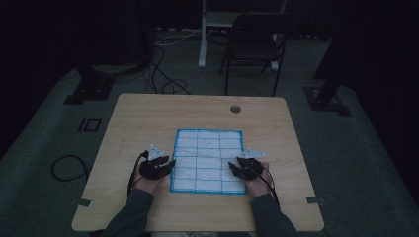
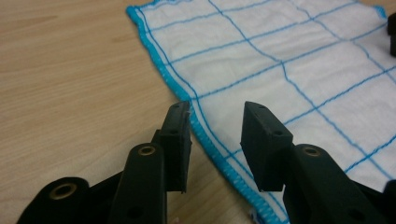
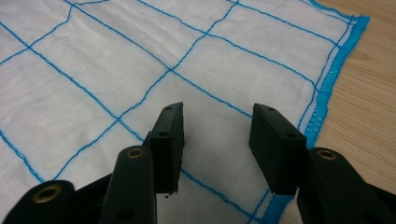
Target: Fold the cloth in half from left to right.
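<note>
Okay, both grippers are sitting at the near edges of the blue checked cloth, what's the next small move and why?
Probably lower and close each gripper on its side hem. The cloth lies flat on the table. The left gripper is open, its fingers straddling the blue left hem without pinching it. The right gripper is open too, above the cloth just inside the right hem. Nothing is held yet.

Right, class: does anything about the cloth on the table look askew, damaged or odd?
Nothing stands out. The white cloth with blue grid lines lies flat and spread out on the wooden table, its blue hem intact. The left gripper and right gripper stand open at its side edges.
</note>
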The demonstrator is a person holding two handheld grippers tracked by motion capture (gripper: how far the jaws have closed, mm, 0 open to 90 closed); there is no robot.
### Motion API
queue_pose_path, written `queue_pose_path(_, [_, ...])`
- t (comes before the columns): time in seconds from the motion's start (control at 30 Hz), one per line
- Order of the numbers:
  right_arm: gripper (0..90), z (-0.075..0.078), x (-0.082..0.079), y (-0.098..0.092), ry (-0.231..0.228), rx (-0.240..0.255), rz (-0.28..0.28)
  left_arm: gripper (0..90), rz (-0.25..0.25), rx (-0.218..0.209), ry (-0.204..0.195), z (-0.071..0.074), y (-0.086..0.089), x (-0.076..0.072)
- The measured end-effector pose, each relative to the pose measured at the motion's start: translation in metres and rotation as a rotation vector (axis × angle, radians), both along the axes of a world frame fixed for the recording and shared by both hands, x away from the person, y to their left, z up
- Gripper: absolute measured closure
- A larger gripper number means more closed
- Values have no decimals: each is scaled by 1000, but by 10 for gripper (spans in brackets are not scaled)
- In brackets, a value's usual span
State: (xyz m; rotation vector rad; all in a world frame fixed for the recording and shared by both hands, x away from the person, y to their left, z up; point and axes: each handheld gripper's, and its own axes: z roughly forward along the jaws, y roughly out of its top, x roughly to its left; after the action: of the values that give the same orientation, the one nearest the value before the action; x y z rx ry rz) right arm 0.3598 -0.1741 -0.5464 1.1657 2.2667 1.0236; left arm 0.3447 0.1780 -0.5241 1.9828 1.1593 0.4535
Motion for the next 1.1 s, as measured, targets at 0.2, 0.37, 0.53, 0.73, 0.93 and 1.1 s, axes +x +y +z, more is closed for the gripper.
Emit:
queue_pose_path(0.2, [549, 0, 0, 0, -2, 3, -1, 596, 17, -12, 5, 0, -6, 9])
queue_pose_path(0.37, [549, -1, -1, 0, -6, 5, -2, 576, 57, -20, 31, -7, -9, 18])
queue_pose_path(0.53, [549, -1, -1, 0, -6, 6, -4, 567, 107, -31, 61, -15, -8, 25])
queue_pose_path(0.73, [549, -1, -1, 0, -8, 10, -6, 560, 122, -48, 73, -18, -8, 28])
queue_pose_path(0.93, [549, -1, -2, 0, -10, 11, -7, 551, 107, -62, 79, -18, -16, 29])
queue_pose_path(1.1, [549, -1, -2, 0, -10, 11, -7, 603, 114, -119, 103, -19, -18, 30])
